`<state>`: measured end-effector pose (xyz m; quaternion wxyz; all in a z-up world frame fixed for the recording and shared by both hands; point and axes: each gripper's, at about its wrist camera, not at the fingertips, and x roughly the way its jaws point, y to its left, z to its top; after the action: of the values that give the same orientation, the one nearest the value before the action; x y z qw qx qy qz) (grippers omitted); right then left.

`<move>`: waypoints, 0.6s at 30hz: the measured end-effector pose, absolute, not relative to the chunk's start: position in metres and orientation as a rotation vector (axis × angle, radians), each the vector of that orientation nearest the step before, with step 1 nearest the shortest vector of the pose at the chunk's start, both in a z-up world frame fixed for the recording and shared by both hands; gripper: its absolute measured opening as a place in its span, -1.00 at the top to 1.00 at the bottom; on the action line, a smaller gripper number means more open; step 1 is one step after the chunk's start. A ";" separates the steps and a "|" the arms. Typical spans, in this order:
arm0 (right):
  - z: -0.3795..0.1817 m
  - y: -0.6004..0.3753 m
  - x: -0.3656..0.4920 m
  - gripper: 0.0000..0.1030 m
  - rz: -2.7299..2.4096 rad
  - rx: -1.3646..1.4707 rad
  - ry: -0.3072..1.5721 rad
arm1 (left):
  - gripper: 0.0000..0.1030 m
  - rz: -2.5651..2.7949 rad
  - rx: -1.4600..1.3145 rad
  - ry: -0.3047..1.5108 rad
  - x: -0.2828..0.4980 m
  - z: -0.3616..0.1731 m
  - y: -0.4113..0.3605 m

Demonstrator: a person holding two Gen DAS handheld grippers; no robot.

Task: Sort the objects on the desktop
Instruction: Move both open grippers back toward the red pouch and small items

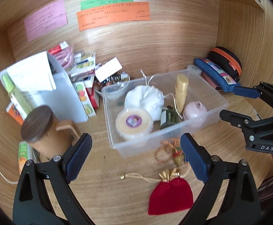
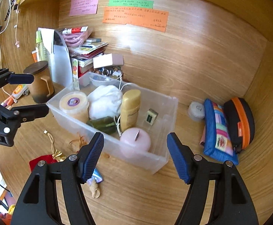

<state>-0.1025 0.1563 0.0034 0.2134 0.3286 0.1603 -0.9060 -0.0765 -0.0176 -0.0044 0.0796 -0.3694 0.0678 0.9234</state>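
One clear plastic box (image 2: 161, 112) sits on the wooden desk (image 2: 136, 196). Six things lie in it: one round tub with a purple sticker (image 2: 74, 103), one white cloth bag (image 2: 106, 101), one yellow bottle (image 2: 130, 108), one dark green bottle (image 2: 102, 124), one pink ball-shaped thing (image 2: 136, 140) and one small green and white cube (image 2: 151, 116).

Three paper notes are stuck on the back wall: one pink note (image 2: 84, 3), one green note (image 2: 130, 3) and one orange note (image 2: 134, 17).

On the desk in front of the box lie one red velvet pouch (image 1: 171, 196) with gold trim and one small charm on gold string (image 1: 174, 151). Left of the box stands one brown mug with a dark wooden lid (image 1: 42, 131), next to a messy pile of books and cards (image 2: 87, 50). Right of the box, in the corner, are one blue patchwork pencil case (image 2: 219, 131) and one black case with an orange zip (image 2: 239, 121).

There are two tongs. The left gripper (image 1: 136, 157) tilts down at the near side of the box, with its jaws spread wide and nothing in them. The right gripper (image 2: 135, 157) tilts down at the box too, near the pink thing; its jaws are apart and hold nothing. Each one shows in the other's view, off to the side
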 end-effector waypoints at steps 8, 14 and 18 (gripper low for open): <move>-0.024 0.164 -0.083 -0.28 -2.533 0.933 0.434 | -0.86 2.737 -1.157 0.130 -0.058 -0.032 -0.020; -0.048 0.166 -0.070 -0.28 -2.497 0.989 0.422 | -0.86 2.682 -1.203 0.087 -0.047 -0.057 -0.010; -0.061 0.165 -0.064 -0.26 -2.467 1.018 0.420 | -0.86 2.627 -1.254 0.059 -0.044 -0.074 -0.005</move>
<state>-0.0644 0.1653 -0.0606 0.2181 0.3676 0.1516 -0.8912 -0.0440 -0.0048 -0.0741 0.1149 -0.4278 0.0200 0.8963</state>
